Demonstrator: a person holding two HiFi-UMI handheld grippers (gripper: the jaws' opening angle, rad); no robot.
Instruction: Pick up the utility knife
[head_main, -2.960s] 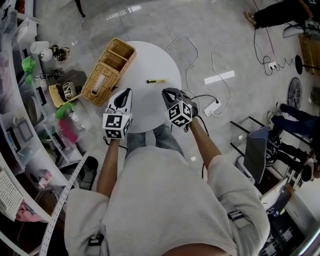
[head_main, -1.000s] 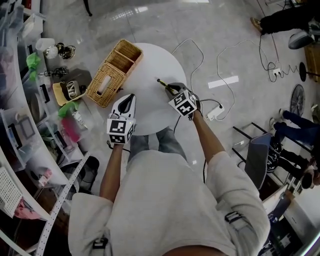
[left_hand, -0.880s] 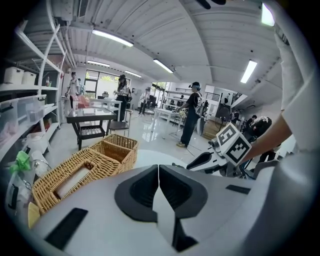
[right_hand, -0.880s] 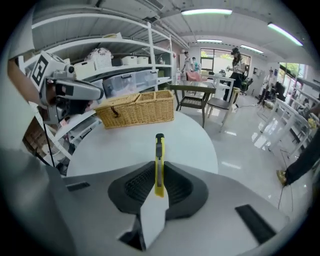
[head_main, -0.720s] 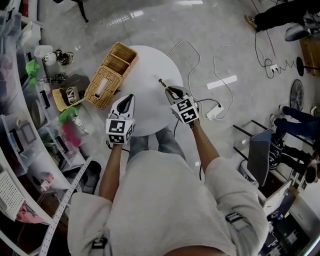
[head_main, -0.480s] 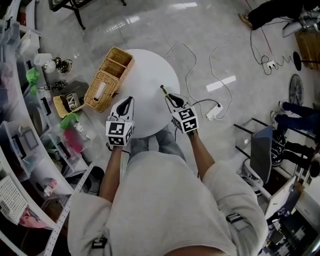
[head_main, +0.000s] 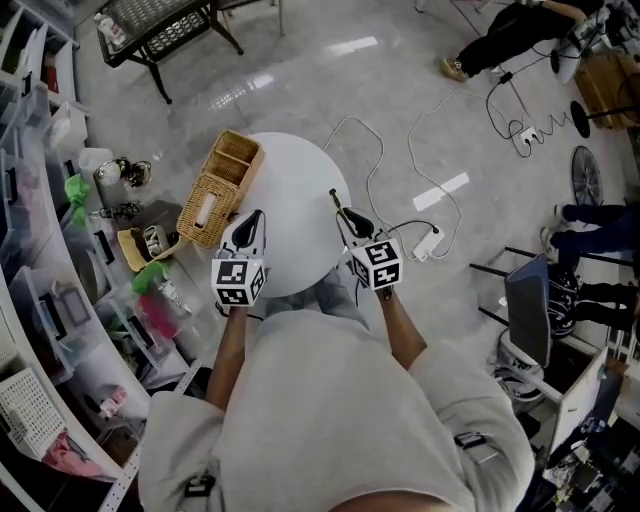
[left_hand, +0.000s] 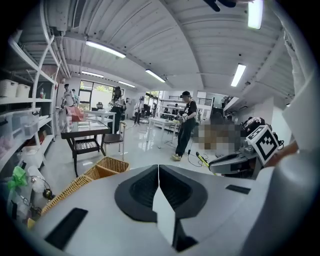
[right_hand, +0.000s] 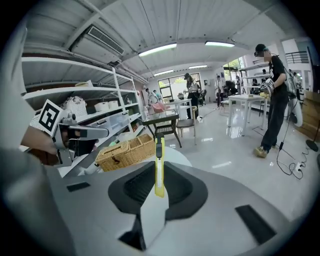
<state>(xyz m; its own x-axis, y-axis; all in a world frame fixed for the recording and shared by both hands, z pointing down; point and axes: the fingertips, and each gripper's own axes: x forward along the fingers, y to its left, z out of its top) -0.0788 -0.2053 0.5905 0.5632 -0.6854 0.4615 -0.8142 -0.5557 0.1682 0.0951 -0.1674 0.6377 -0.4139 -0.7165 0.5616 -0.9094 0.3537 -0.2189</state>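
Observation:
The utility knife (right_hand: 159, 150), yellow with a black end, is clamped between the jaws of my right gripper (right_hand: 159, 166) and sticks out straight ahead, clear of the table. In the head view the knife (head_main: 335, 201) juts from the right gripper (head_main: 346, 213) above the right side of the round white table (head_main: 290, 180). The left gripper (head_main: 253, 217) hovers over the table's left front, its jaws (left_hand: 158, 169) shut with nothing between them. From the left gripper view the right gripper (left_hand: 234, 162) and the knife (left_hand: 202, 159) show at the right.
A wicker basket (head_main: 221, 188) with compartments sits on the table's left edge. Cluttered shelves (head_main: 45, 250) line the left side. White cables and a power strip (head_main: 430, 240) lie on the floor to the right. A black-framed table (head_main: 160, 25) stands beyond, with people further off.
The knife lay on the table three seconds ago; my right gripper has closed on it and lifted it off. Both grippers have risen, the right one rolling as it rose.

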